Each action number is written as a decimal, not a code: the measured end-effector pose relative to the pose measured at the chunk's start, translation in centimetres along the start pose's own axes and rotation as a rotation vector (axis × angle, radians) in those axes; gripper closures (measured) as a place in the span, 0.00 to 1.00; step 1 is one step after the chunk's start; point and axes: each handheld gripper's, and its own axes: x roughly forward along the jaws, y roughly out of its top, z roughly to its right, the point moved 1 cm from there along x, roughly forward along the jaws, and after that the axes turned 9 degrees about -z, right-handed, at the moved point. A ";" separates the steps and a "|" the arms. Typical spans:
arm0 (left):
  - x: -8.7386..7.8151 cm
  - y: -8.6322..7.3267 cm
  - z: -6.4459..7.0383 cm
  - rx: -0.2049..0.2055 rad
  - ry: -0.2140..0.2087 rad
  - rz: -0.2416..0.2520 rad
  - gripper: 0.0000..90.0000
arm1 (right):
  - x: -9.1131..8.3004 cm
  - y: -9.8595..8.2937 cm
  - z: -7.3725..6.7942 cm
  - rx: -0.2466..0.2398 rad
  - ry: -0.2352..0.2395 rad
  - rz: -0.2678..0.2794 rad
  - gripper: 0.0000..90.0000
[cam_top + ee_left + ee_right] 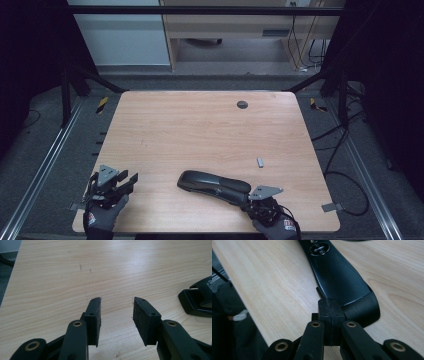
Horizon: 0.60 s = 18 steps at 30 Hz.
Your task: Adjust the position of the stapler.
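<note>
1. High view: black stapler point(214, 183) lies flat on the bench point(200, 125) near the front edge, right of centre, long axis roughly left-right. A small grey piece point(260, 162) lies apart behind it.
2. Right gripper point(248, 196) meets the stapler's rear end. In the right gripper view the jaws are pressed together with no gap; whether they pinch a thin edge of the stapler point(337, 277), I cannot tell. I judge the rear contact lets me pivot or steady it.
3. Left gripper point(131, 180) hovers at the front-left corner, jaws parted, empty, aimed at the stapler's nose point(200, 300).
4. Both gloved hands sit low at the bench edge, wrists level.
</note>
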 end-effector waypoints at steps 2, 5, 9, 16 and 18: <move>0.0 0.0 0.0 -0.001 -0.001 0.000 0.64 | 0.0 0.0 0.3 0.016 -0.010 0.003 1.00; 0.1 0.0 0.0 0.006 0.002 -0.003 0.64 | 0.1 0.2 0.6 0.017 -0.023 0.008 1.00; 0.1 0.0 0.0 0.001 0.001 -0.001 0.64 | 0.3 0.5 1.3 0.027 -0.026 0.025 1.00; 0.2 0.1 0.1 0.017 0.002 -0.004 0.64 | 0.9 1.0 2.5 0.047 -0.031 0.048 1.00; 0.2 0.1 0.1 0.013 0.000 -0.003 0.64 | 1.0 1.2 2.6 0.049 -0.030 0.055 1.00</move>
